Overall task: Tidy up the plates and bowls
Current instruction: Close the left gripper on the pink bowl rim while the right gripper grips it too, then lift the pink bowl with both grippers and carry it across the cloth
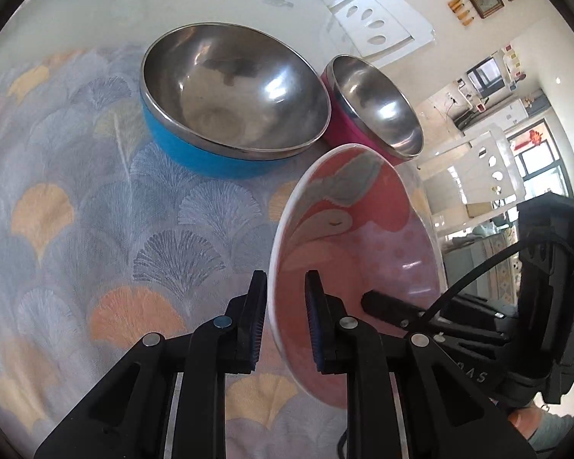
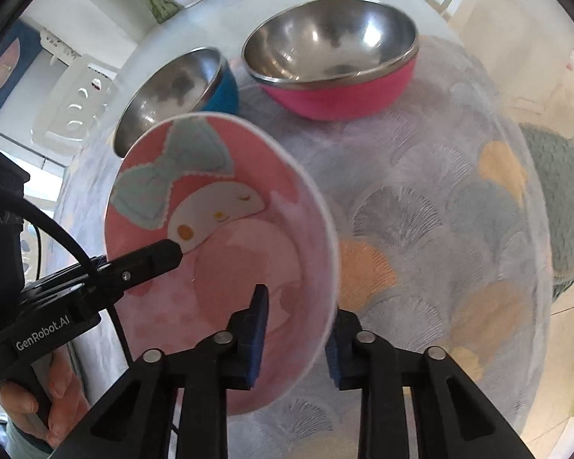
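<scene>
Both tongs are working the pink plate (image 2: 225, 244): left gripper (image 1: 285, 321) and right gripper (image 2: 296, 338) are each straddling its rim from opposite sides, jaws narrow, plate tilting up off the cloth (image 2: 421, 206). Looks glazed, stiff, probably slippery and chippable, so gripping the rim squarely seems smart. Blue bowl (image 1: 225, 95) and pink bowl (image 2: 333, 57) are sitting just behind.

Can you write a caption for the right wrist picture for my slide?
Both tongs, right and left, grip the pink cartoon bowl near the blue bowl and pink steel bowl.
</scene>
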